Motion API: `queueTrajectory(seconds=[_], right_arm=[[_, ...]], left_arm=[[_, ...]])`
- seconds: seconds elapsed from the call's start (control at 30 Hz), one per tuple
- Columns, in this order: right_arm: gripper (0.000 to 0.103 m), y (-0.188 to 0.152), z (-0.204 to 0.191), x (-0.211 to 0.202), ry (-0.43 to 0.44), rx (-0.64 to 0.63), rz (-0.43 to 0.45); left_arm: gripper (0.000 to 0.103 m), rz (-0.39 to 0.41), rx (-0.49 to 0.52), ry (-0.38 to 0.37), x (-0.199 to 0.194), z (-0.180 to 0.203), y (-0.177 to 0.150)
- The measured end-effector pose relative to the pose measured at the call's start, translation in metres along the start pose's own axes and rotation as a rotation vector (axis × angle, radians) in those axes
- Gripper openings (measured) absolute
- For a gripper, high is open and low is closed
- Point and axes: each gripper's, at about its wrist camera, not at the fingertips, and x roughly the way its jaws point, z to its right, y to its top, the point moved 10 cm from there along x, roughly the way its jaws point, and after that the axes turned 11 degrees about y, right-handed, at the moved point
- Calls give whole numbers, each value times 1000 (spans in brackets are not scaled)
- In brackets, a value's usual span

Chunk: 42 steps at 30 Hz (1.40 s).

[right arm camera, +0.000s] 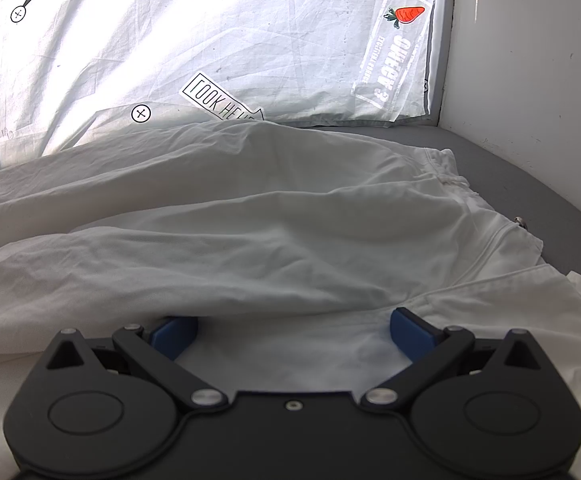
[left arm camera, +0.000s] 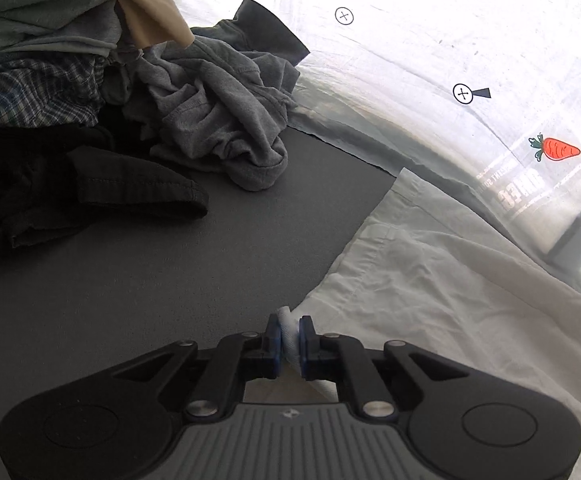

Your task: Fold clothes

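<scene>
A white garment [left arm camera: 450,280] lies spread on the dark grey table [left arm camera: 194,248], on the right of the left wrist view. My left gripper [left arm camera: 289,338] is shut on a bunched corner of its near edge. In the right wrist view the same white garment [right arm camera: 250,220] fills the middle, with a drawstring waistband at the right. My right gripper [right arm camera: 290,326] is open, its blue pads [right arm camera: 412,330] wide apart and low over the cloth; a fold partly covers the left pad.
A pile of unfolded clothes sits at the left: a grey garment [left arm camera: 218,112], a black one [left arm camera: 90,192], a checked shirt [left arm camera: 30,92] and a tan piece [left arm camera: 150,4]. A translucent printed sheet [right arm camera: 210,40] hangs behind. A white wall [right arm camera: 530,60] stands at the right.
</scene>
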Motion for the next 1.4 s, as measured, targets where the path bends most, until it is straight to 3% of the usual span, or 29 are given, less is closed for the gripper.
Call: queueTrajectory(seconds=[0.17,0.27,0.33,0.37,0.47,0.53,0.67,0.87,1.03,1.17,1.3,1.4], right_arm=[[103,0,0,0,0,0,0],[103,0,0,0,-1,1,1],[103,0,0,0,-2,-1,1],[103,0,0,0,-3,-2,1],[103,0,0,0,-4,0,0],[103,1,0,0,-5,7,-1],[103,1,1,1,0,18,-11],[103,8,-1,-4,100,-28,-165],[103,28,18,-39,156,-46,-88],[103,45,55,-51,145,-39,-47],[103,56,107,-33,79,-15,-71],[101,64,140,-11,46,18,-94]], left_arm=[[15,-34,-114,2,6,-15,-14],[23,-21,-53,58,7,-10,-12],[45,-7,15,140,2,-10,-10],[48,6,35,167,-2,-11,-9],[52,24,58,161,-22,-12,-11],[63,28,89,140,-37,-8,-16],[65,22,175,120,-71,3,-36],[72,-21,230,21,-118,44,-98],[74,-101,323,-65,-145,96,-183],[74,-142,441,-107,-159,139,-236],[75,-139,465,-90,-161,165,-245],[75,-114,456,-73,-159,183,-232]])
